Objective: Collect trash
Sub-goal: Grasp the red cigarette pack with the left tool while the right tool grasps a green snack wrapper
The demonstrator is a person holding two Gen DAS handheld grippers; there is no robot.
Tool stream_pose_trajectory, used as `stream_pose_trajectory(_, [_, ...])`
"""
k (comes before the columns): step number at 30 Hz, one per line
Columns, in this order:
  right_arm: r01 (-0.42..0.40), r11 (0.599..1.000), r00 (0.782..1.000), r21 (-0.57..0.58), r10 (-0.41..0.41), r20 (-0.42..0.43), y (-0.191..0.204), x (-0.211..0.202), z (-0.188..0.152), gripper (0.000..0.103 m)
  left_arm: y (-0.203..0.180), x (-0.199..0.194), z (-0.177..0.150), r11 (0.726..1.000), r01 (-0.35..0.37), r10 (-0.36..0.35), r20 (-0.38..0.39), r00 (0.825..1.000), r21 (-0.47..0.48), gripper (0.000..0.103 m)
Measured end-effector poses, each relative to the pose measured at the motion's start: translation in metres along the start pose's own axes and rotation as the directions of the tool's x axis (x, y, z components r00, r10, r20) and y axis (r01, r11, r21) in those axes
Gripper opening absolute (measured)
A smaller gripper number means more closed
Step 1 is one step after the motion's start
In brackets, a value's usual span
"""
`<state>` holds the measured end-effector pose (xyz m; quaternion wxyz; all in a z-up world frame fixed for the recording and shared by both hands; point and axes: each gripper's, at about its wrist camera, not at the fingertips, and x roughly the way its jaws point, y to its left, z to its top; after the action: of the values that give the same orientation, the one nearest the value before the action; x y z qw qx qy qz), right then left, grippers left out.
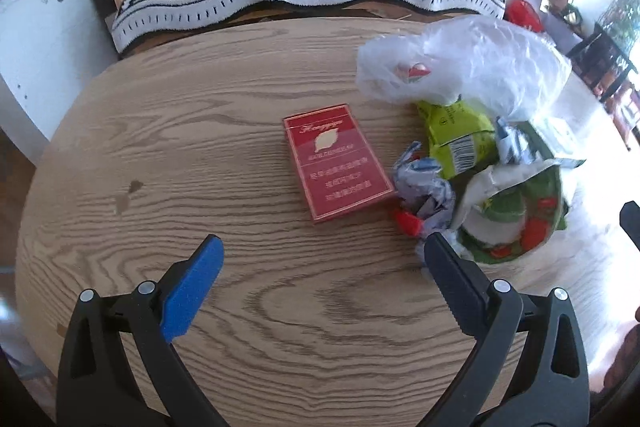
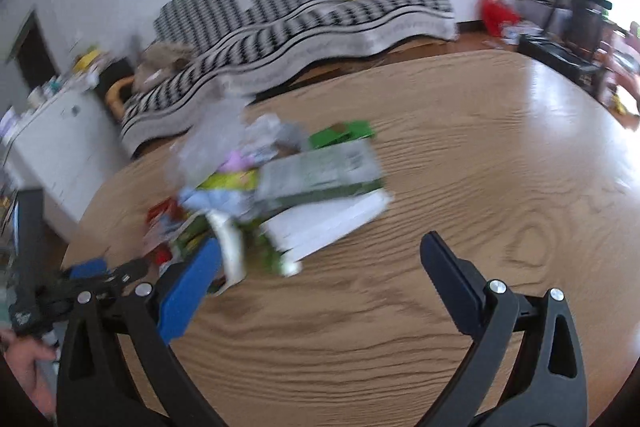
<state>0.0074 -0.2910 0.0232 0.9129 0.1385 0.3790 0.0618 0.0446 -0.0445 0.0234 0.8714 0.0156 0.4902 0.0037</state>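
Looking along our left claw (image 1: 322, 267), spread wide and empty above the wooden bench (image 1: 160, 147), we see the red cigarette pack (image 1: 337, 162) lying flat just ahead, its long axis running away from us and angled slightly leftward. The heap of wrappers (image 1: 480, 163) lies immediately right of it. Our right claw (image 2: 320, 259), also spread and empty, faces that heap from the other side, so we judge the left claw nearer the pack.
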Motion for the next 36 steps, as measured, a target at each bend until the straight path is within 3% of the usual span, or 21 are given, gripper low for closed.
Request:
stream_pose_trajectory(6, [-0.014, 0.989, 0.999, -0.145, 0.007, -0.047, 0.041, 0.018, 0.002, 0.093, 0.013, 0.008, 0.017, 1.0, -0.007, 0.007, 0.017, 1.0, -0.013, 0.098])
stream_pose_trajectory(14, [-0.022, 0.965, 0.996, -0.26, 0.0, -0.084, 0.069, 0.044, 0.005, 0.071, 0.007, 0.039, 0.055, 0.999, 0.025, -0.025, 0.007, 1.0, -0.029, 0.098])
stream_pose_trajectory(19, [-0.034, 0.962, 0.994, -0.271, 0.003, -0.112, 0.078, 0.064, 0.006, 0.064, 0.008, 0.066, 0.057, 1.0, 0.005, -0.007, -0.069, 0.998, -0.025, 0.098])
stream_pose_trajectory(21, [-0.054, 0.959, 0.991, -0.277, 0.017, -0.136, 0.08, 0.07, 0.005, 0.053, 0.012, 0.072, 0.053, 0.998, 0.04, -0.044, -0.103, 0.994, -0.044, 0.097])
stream_pose_trajectory(22, [-0.075, 0.961, 0.988, -0.268, 0.034, -0.153, 0.079, 0.072, 0.005, 0.038, 0.014, 0.073, 0.051, 0.997, 0.06, -0.066, -0.112, 0.992, -0.054, 0.093])
stream_pose_trajectory(24, [-0.099, 0.967, 0.987, -0.233, 0.065, -0.147, 0.073, 0.067, 0.006, 0.028, 0.018, 0.067, 0.051, 0.996, 0.075, -0.078, -0.094, 0.992, -0.043, 0.072])
stream_pose_trajectory(25, [-0.107, 0.969, 0.987, -0.223, 0.077, -0.139, 0.071, 0.064, 0.007, 0.025, 0.02, 0.064, 0.051, 0.996, 0.079, -0.082, -0.087, 0.993, -0.041, 0.053])
stream_pose_trajectory(27, [-0.112, 0.972, 0.988, -0.204, 0.088, -0.127, 0.067, 0.059, 0.008, 0.012, 0.031, 0.061, 0.048, 0.994, 0.087, -0.093, -0.093, 0.991, -0.074, 0.053])
stream_pose_trajectory(30, [-0.128, 0.977, 0.987, -0.171, 0.108, -0.12, 0.06, 0.053, 0.008, 0.012, 0.041, 0.053, 0.043, 0.986, 0.128, -0.137, -0.082, 0.987, -0.107, 0.053])
stream_pose_trajectory(36, [-0.148, 0.978, 0.988, -0.148, 0.139, -0.068, 0.055, 0.037, 0.007, 0.012, 0.053, 0.035, 0.042, 0.992, 0.089, -0.091, -0.016, 0.996, -0.085, 0.053])
